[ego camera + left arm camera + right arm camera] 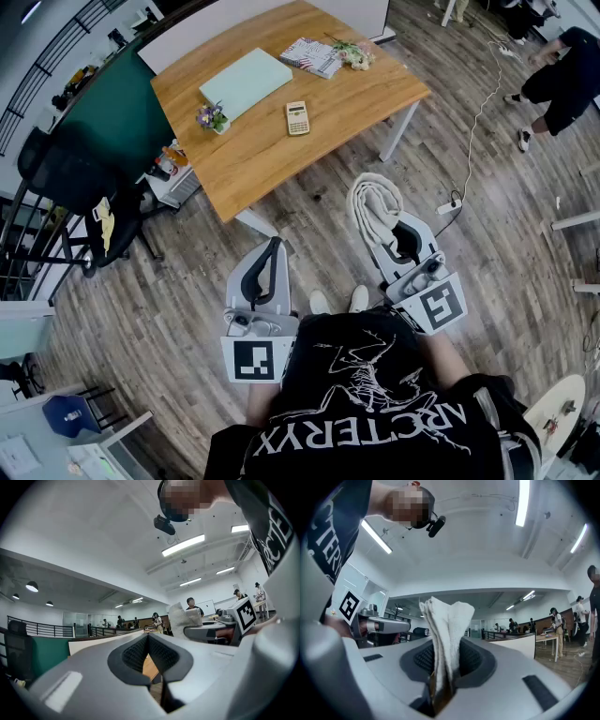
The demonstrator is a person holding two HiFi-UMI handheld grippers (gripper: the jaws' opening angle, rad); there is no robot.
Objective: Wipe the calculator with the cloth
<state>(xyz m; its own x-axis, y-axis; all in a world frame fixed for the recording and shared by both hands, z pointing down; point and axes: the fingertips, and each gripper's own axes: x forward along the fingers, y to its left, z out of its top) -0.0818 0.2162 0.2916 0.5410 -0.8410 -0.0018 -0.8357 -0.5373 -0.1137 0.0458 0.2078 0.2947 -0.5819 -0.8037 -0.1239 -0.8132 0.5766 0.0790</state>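
Observation:
A cream calculator (297, 117) lies flat on the wooden table (253, 155), far ahead of both grippers. My right gripper (394, 234) is held near my body over the floor, shut on a folded white cloth (373, 204); in the right gripper view the cloth (445, 634) stands up between the jaws. My left gripper (274, 255) hangs beside it, shut with nothing in it, and its pads (150, 656) meet at the tip.
On the table lie a pale green board (246, 82), a small flower pot (212, 118), magazines (311, 55) and a bouquet (353, 54). A black office chair (80, 192) stands left. A power strip with cable (450, 204) lies right. People stand at the far right.

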